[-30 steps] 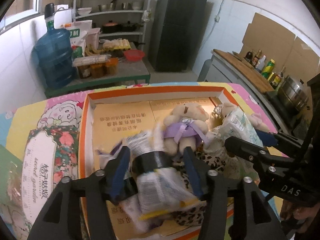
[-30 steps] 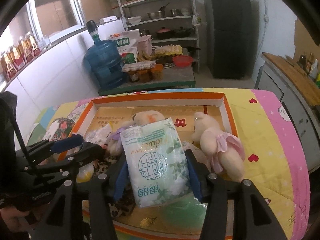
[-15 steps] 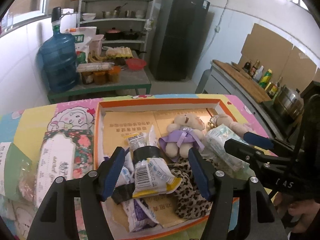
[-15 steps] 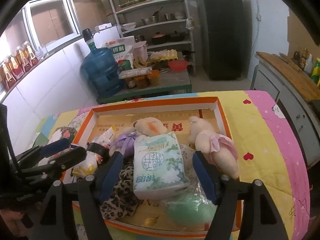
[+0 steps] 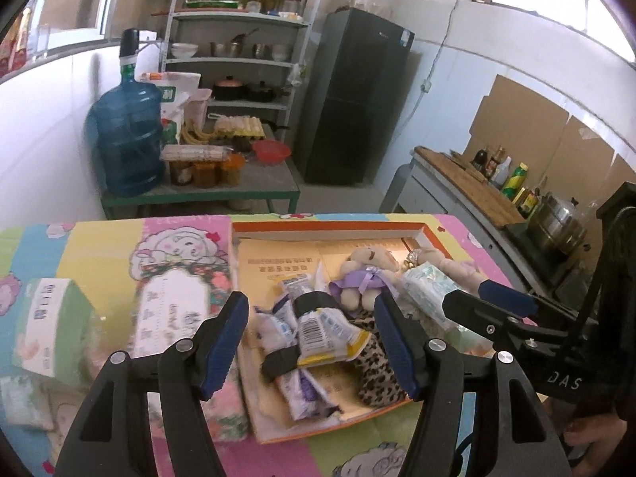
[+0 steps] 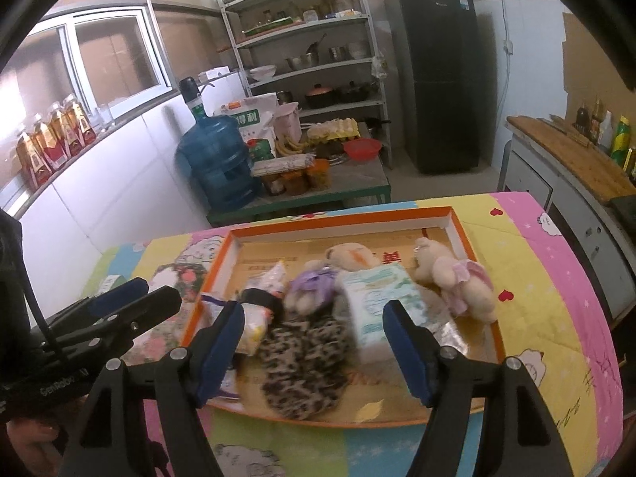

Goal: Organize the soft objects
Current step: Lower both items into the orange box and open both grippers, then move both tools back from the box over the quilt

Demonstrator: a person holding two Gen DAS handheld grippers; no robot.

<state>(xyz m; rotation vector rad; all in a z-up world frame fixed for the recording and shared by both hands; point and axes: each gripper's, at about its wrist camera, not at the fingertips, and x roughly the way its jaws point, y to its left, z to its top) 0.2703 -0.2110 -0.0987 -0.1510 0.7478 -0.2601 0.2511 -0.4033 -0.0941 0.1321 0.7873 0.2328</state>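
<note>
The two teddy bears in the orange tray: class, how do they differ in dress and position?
The purple bear wears a purple dress with a bow; the pink bear wears a pink skirt. The purple bear lies mid-tray against the leopard cloth; the pink bear lies at the tray's right side, beyond the tissue pack. Both are cream plush, lying down.

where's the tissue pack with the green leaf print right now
The tissue pack lies inside the orange box, right of centre in the right wrist view, between the leopard-print cloth and the pink-skirted bear, in front of the purple-dressed bear.
</note>
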